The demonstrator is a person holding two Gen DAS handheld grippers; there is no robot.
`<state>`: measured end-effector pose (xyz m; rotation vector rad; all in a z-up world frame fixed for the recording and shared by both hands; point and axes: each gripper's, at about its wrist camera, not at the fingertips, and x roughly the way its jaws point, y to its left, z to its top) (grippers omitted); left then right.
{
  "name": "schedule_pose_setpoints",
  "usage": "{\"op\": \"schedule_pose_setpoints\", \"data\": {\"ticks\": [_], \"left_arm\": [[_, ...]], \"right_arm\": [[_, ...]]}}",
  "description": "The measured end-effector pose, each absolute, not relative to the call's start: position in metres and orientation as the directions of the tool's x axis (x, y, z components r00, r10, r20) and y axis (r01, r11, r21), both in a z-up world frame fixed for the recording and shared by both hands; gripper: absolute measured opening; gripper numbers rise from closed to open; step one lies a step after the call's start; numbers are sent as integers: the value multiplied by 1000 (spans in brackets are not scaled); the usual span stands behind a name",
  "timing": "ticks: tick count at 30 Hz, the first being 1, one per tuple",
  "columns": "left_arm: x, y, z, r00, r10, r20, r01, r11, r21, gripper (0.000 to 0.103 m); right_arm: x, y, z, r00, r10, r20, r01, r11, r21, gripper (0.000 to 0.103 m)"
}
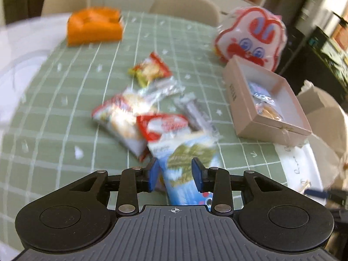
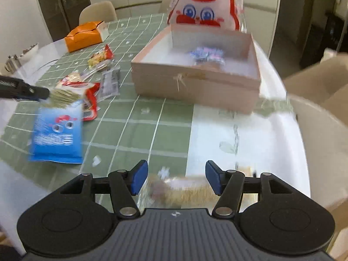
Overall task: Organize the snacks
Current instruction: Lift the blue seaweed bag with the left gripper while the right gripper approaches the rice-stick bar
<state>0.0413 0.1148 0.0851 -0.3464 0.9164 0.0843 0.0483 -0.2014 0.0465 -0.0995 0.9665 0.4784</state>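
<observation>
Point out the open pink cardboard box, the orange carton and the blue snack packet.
Open pink cardboard box (image 2: 195,84): right wrist view, front wall.
Orange carton (image 1: 94,29): left wrist view, front face.
Blue snack packet (image 2: 57,134): right wrist view, printed front.

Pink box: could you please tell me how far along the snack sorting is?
Early on. Done: a few packets lie in the pink box. In hand: a blue packet sits between the pads of the left claw; the open right claw hovers over a tan packet. Remaining: several loose packets on the table.
</observation>
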Motion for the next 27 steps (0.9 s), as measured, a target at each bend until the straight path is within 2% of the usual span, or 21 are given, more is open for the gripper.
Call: {"op": "schedule_pose_setpoints", "data": {"ticks": [4,9,13,16,19,23,27], "left_arm": [[48,96,69,583,-119,-804,-169,950,-263,37],[62,49,56,542,-219,-811,17,968,-251,37],[61,25,55,542,-199,-817,70,979,-192,37],[53,24,66,577,-115,-809,30,992,-120,37],[47,25,76,600,-93,-795,-32,990,-140,37],[44,1,75,579,-133,-804,3,987,-161,37],[46,-36,61,549,-99,-830,62,995,-78,37]], "right_arm": [[35,-218,52,318,456,-831,-471,837,279,59],[17,-216,50,274,438,-856,-547,803,235,59],[33,-224,42,317,388,-865,-424,874,236,59],[54,-235,36,346,382,-857,-277,914,296,59],[75,-241,28,348,396,-850,-174,918,357,61],[88,-222,26,396,367,-842,-243,926,290,61],[101,-207,26,431,344,-834,-342,918,201,63]]}}
